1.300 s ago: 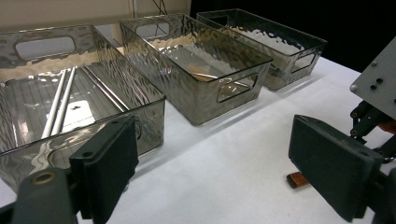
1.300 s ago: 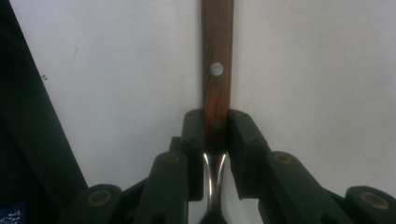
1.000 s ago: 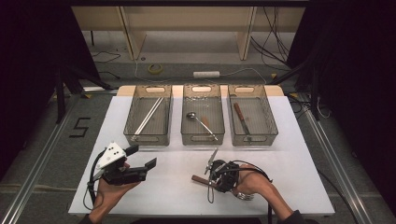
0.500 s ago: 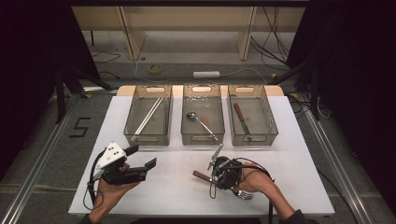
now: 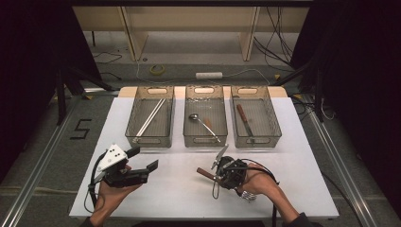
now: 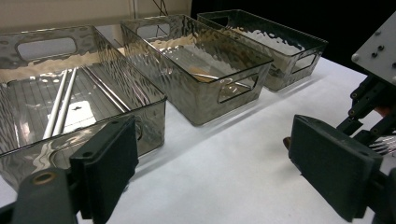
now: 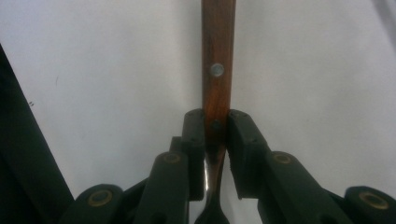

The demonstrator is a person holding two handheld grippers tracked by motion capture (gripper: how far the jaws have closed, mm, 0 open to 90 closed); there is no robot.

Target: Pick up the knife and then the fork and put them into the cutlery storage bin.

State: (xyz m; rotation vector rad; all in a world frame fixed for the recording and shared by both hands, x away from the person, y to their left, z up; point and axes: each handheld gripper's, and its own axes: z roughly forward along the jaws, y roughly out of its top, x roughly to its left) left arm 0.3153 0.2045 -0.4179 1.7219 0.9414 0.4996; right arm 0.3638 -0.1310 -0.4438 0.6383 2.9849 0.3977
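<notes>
pinching the wooden-handled fork (image 7: 217, 70) near its neck, the right claw (image 7: 216, 135) grips something stiff and light; the left claw (image 6: 212, 177) stays spread.

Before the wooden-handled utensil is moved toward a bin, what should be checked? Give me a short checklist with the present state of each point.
1. Right hand-held gripper clamps the wooden handle: ok, pads press both sides.
2. Handle centred between the pads: ok.
3. Which utensil it is: likely a fork; tines partly hidden.
4. Left hand-held gripper out of the way: ok, open, holding nothing.
5. Right bin has room: ok, one wooden-handled piece inside.
6. Path across the table free: ok.
</notes>
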